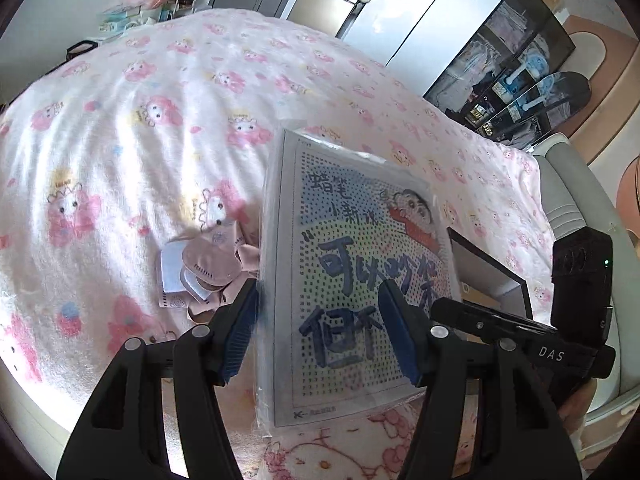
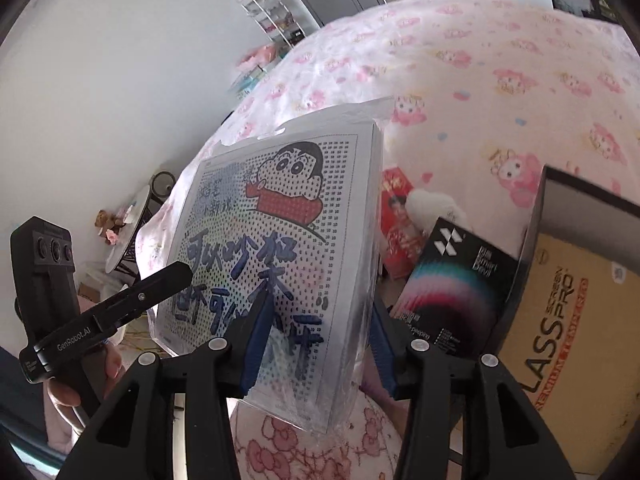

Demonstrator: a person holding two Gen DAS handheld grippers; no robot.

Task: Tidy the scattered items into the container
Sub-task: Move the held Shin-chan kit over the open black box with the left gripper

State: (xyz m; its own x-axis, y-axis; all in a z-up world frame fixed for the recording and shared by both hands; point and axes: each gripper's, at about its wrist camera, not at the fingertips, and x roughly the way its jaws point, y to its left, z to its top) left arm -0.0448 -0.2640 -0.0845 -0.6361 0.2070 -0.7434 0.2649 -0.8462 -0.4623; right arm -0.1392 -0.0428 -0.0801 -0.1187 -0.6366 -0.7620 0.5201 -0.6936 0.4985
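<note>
The left tool [image 1: 320, 330] straddles a plastic-wrapped cartoon dot-art board [image 1: 356, 280] low in the frame's centre, pads against its edges. The right tool [image 2: 320, 344] straddles the same board, but I cannot tell if its pads press. The board tilts up, long axis running away. Beyond, right, a black-rimmed box [image 2: 568, 320] stands open; face masks [image 1: 204, 268] lie left on the bed's pink blanket [image 1: 160, 120], broad and bare farther off.
</note>
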